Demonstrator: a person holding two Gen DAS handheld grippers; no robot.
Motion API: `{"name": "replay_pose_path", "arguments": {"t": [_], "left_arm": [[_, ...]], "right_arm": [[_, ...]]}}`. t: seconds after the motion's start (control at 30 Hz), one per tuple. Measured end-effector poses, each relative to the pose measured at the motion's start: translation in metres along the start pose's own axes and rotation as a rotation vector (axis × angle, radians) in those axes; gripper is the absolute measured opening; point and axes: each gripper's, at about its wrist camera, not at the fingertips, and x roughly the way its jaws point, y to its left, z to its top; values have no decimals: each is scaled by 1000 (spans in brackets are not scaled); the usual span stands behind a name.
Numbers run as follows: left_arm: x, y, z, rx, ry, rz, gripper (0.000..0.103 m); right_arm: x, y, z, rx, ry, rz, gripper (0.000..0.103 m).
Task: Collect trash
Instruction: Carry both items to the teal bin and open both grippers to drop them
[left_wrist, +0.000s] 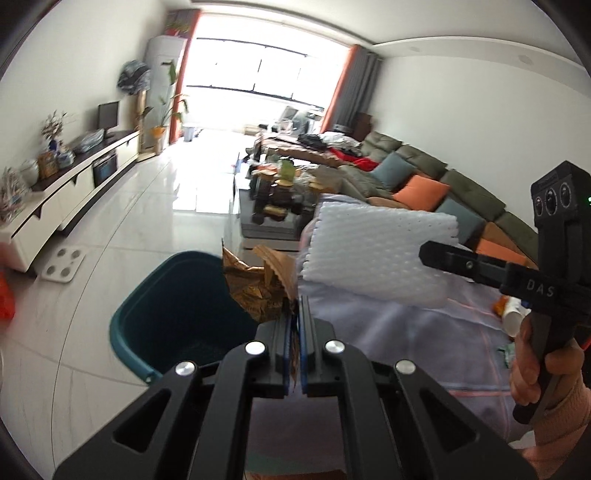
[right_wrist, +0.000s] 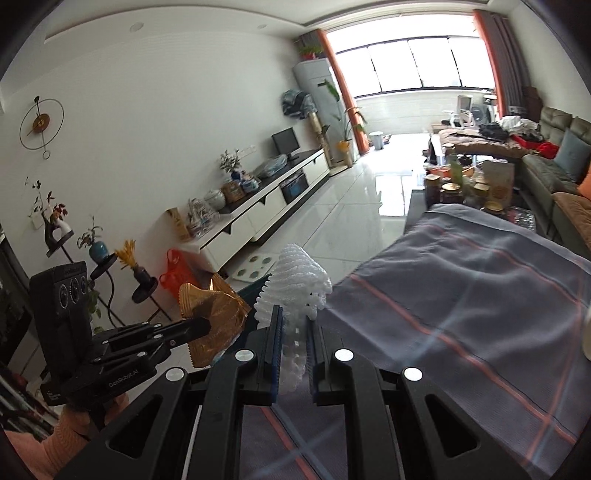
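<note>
Trash was held clamped in both grippers, gold snack wrapper (left_wrist: 255, 288) in the left gripper (left_wrist: 294, 325), white foam netting (right_wrist: 295, 295) in the right gripper (right_wrist: 294, 332), presumably for dropping into the teal bin (left_wrist: 147, 317) below.

A home living room. Long green sofa (left_wrist: 436, 173) with orange and blue cushions (left_wrist: 421, 192) along one wall; low white TV cabinet (right_wrist: 258, 210) opposite, carrying a small screen (right_wrist: 285, 142), vases and jars. Glossy white tiled floor (left_wrist: 140, 221) running to a wide bright window (right_wrist: 417, 62) with orange curtains (right_wrist: 343, 92). Potted plants (right_wrist: 347, 122), a round wall clock (right_wrist: 40, 122), a bathroom scale (left_wrist: 63, 263) on the floor, a cluttered coffee table (left_wrist: 280, 199).
</note>
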Motion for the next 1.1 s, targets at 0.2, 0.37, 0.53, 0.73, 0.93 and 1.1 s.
{"name": "replay_pose_path", "arguments": {"t": [0.2,0.37,0.53,0.73,0.93,1.1], "left_arm": [[13,44,-5,-49,34,64,5],[35,75,-8,-101,73,72,5],[56,87,-13,-138,106,81,5],[73,99,-17,-165,139,104,10],[82,107,-20,-203,137,118,32],[78,108,-20,-221,118,129,38]], "right_arm": [[49,13,8,-18,86,13,13],[86,23,12,-39,147,-1,13],[113,23,10,-37,208,-11,15],[136,25,8,-20,275,-15,21],[140,27,8,-4,278,-21,38],[133,25,8,8,266,-14,41]]}}
